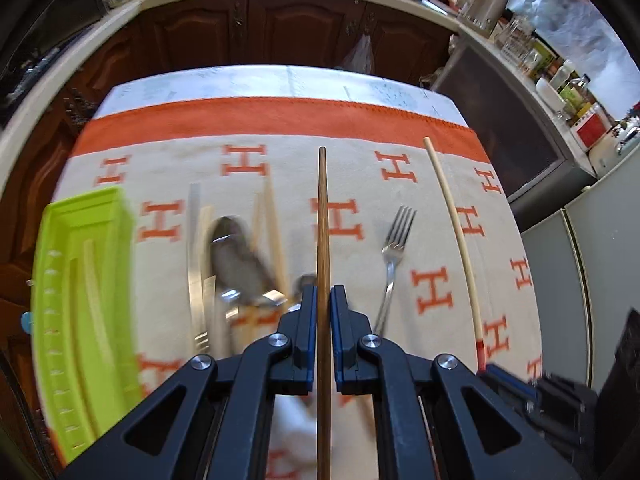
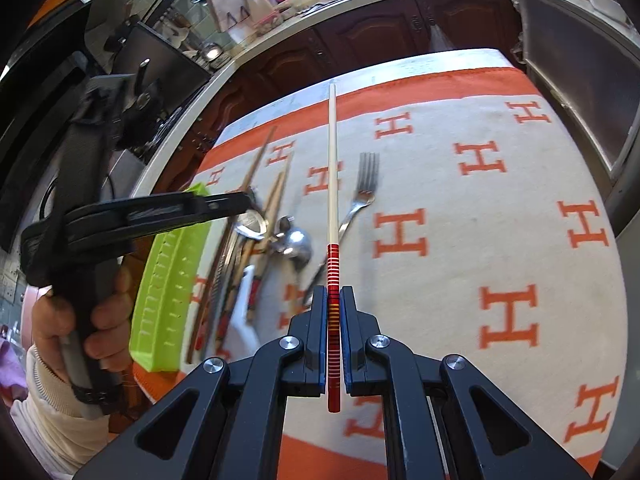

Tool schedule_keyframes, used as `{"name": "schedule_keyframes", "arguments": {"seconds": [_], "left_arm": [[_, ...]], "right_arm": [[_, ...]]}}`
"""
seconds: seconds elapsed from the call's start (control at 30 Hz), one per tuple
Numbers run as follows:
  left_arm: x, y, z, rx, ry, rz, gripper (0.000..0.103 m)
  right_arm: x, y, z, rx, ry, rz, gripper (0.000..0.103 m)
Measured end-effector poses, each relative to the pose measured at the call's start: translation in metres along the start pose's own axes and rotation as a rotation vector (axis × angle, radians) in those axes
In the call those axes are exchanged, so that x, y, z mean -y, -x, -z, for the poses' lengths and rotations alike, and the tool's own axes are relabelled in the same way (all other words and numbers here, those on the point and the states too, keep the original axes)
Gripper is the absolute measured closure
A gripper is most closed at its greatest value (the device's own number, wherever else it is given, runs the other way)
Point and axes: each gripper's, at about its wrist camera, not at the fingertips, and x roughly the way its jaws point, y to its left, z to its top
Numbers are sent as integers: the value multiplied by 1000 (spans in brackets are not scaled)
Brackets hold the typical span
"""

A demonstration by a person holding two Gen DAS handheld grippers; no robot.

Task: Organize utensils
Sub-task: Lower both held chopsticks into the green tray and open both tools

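My left gripper (image 1: 323, 289) is shut on a brown wooden chopstick (image 1: 322, 216) and holds it above the table, pointing away. My right gripper (image 2: 333, 290) is shut on a cream chopstick with a red banded end (image 2: 332, 168); it also shows in the left wrist view (image 1: 454, 224). A green plastic tray (image 1: 84, 304) lies at the table's left, with a pale chopstick in it; it also shows in the right wrist view (image 2: 170, 280). A fork (image 1: 392, 256) lies between the two held chopsticks. A blurred pile of spoons, a fork and chopsticks (image 1: 236, 256) lies beside the tray.
The table is covered by a cream cloth with orange H marks (image 2: 500, 208). Dark wood cabinets and a counter (image 1: 280, 28) stand beyond it. A grey appliance (image 1: 508, 128) and crowded bottles are at the right. The left gripper and hand (image 2: 92, 264) show at the left of the right wrist view.
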Motion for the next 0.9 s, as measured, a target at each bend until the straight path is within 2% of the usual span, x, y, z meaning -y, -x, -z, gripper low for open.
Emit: {"name": "schedule_keyframes", "arguments": {"seconds": [0.23,0.4,0.57,0.73,0.83,0.9], "left_arm": [[-84,64,32,65,30,-84,99],[-152,84,49,81,97,-152,99],[-196,74,59,60,141,-152,98],[-209,49,65,28,144,-148,98],[-209,39,69,16,127,-164,98],[-209,38,71,17,122,-167,94]], "right_arm": [[-64,-9,14,-39,59,-42,98],[-124,-25,22,-73,105,-75,98],[-179,-38,26,-99,122,-103,98],[-229,-60,24,-114,116,-97,98],[-246,-74,22,-126,109,-83,97],[-256,-87,23,-138,103,-71,97]]}}
